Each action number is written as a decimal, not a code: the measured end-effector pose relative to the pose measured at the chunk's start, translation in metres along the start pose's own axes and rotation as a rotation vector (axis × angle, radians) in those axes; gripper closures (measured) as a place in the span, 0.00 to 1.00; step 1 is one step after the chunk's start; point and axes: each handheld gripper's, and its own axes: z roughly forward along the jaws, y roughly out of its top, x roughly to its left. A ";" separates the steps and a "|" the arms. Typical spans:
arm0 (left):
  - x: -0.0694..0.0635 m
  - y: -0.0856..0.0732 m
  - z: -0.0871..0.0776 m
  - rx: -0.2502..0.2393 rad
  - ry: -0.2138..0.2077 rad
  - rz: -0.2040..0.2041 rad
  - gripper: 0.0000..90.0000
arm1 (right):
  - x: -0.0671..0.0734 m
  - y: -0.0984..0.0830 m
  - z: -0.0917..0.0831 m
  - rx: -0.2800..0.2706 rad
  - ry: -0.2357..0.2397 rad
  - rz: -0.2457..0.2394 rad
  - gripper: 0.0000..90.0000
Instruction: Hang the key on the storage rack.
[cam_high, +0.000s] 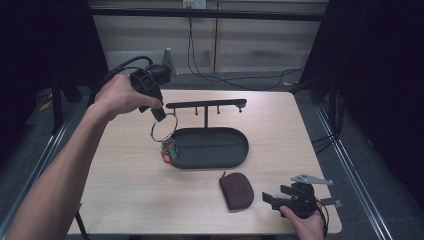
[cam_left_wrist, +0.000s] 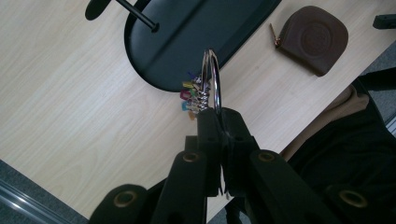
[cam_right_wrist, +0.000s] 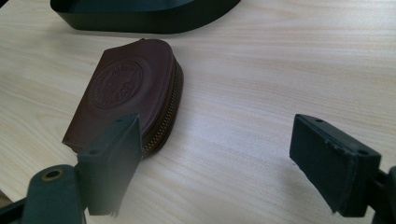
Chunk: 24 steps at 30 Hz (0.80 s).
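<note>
Above wooden table (cam_high: 125, 175), key ring (cam_left_wrist: 212, 77) pinched between left fingers (cam_left_wrist: 210, 128) (keys dangling).

table (cam_high: 125, 190) pale wood grain. tray (cam_high: 235, 157) at frame centre matte black, rack (cam_high: 206, 104) black too. key ring (cam_high: 164, 127) silver, tags (cam_high: 169, 151) red, green, yellow, blue. pouch (cam_high: 236, 190) lower centre dark brown, embossed round emblem, brass zip. jaws black.

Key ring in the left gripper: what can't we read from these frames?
- Key ring, left gripper view: the part in the grip is hidden by the closed fingers.
- Tags, high view: too small to count or identify.
- Tray, right gripper view: cut off by the top edge.
</note>
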 end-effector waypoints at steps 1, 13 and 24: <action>0.000 0.000 0.000 0.000 0.000 0.000 0.98 | 0.000 0.000 0.000 0.001 0.001 0.000 0.18; 0.019 0.026 0.021 0.033 0.019 -0.060 0.98 | 0.001 0.000 0.000 0.001 0.006 -0.001 0.18; 0.033 0.041 0.033 0.037 0.032 -0.104 0.98 | 0.002 0.000 0.000 0.006 0.006 -0.014 0.18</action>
